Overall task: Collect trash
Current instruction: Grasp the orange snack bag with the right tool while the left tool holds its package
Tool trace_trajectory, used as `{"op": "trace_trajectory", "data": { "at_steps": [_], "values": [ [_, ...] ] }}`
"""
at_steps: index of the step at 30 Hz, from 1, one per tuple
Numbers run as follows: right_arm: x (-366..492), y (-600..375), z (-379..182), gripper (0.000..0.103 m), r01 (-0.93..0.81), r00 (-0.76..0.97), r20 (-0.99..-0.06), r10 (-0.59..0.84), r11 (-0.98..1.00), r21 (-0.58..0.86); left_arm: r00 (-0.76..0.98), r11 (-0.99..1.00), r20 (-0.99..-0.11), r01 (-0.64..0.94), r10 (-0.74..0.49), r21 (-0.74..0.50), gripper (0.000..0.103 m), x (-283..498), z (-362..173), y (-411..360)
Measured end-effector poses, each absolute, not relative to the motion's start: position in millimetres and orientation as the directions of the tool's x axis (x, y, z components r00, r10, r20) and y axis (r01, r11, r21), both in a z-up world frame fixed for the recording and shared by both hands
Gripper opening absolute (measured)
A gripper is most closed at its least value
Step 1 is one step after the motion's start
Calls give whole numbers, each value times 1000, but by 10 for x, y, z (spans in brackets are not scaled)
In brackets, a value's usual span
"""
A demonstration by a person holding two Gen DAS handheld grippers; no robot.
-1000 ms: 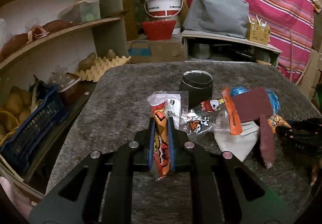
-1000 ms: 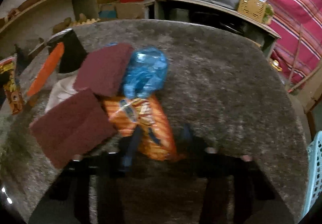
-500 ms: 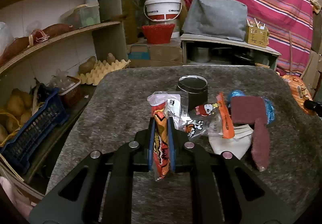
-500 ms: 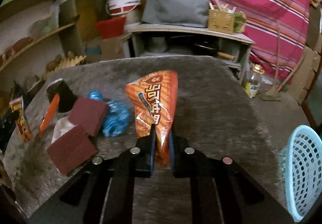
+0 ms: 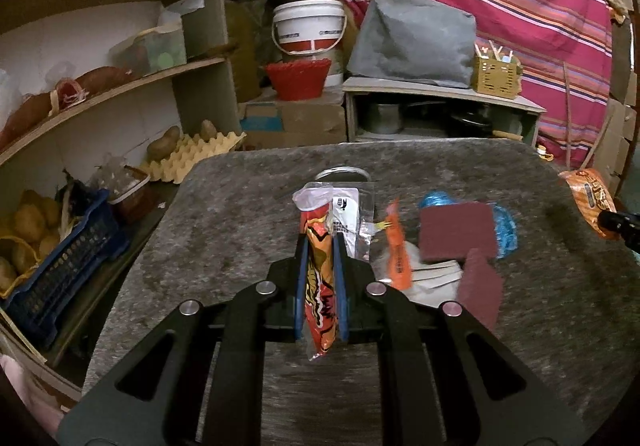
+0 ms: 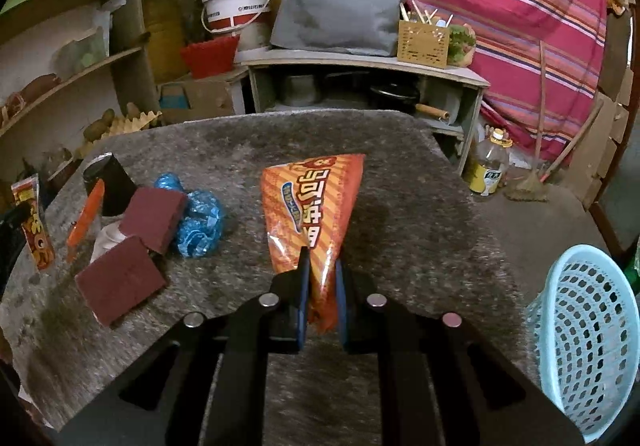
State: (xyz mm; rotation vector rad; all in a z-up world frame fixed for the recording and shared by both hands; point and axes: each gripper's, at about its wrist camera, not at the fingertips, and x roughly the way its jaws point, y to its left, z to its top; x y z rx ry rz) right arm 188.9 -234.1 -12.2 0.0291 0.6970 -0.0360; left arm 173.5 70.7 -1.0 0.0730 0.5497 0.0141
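My left gripper [image 5: 320,246] is shut on a narrow red and orange snack wrapper [image 5: 318,286] and holds it above the grey table [image 5: 240,213]. My right gripper [image 6: 322,264] is shut on a larger orange chip bag [image 6: 312,201], lifted off the table; that bag also shows at the right edge of the left wrist view [image 5: 588,197]. On the table lie an orange wrapper [image 5: 398,250], a crumpled blue plastic bag [image 6: 198,219], white paper [image 5: 432,274] and two maroon scouring pads [image 6: 154,211] [image 6: 118,280]. A light blue basket [image 6: 584,330] stands off the table's right side.
A dark cup [image 6: 106,177] stands at the table's left in the right wrist view. Shelves with potatoes, an egg tray [image 5: 188,157] and a blue crate [image 5: 60,258] lie left. A low cabinet [image 6: 360,85], white bucket [image 6: 236,9] and striped cloth are behind.
My right gripper closed on the orange chip bag and lifted it off the table, swinging right until the blue basket came into view. My left gripper kept its wrapper and rose slightly.
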Motion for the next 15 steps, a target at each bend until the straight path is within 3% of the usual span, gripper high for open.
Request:
{"op": "trace_trajectory", "data": {
  "at_steps": [15],
  "values": [
    [1532,-3040,55,12,127,789,-609,-84,992,27,864,990,-500,110,-53,85,11,1611,148,-74]
  ]
}}
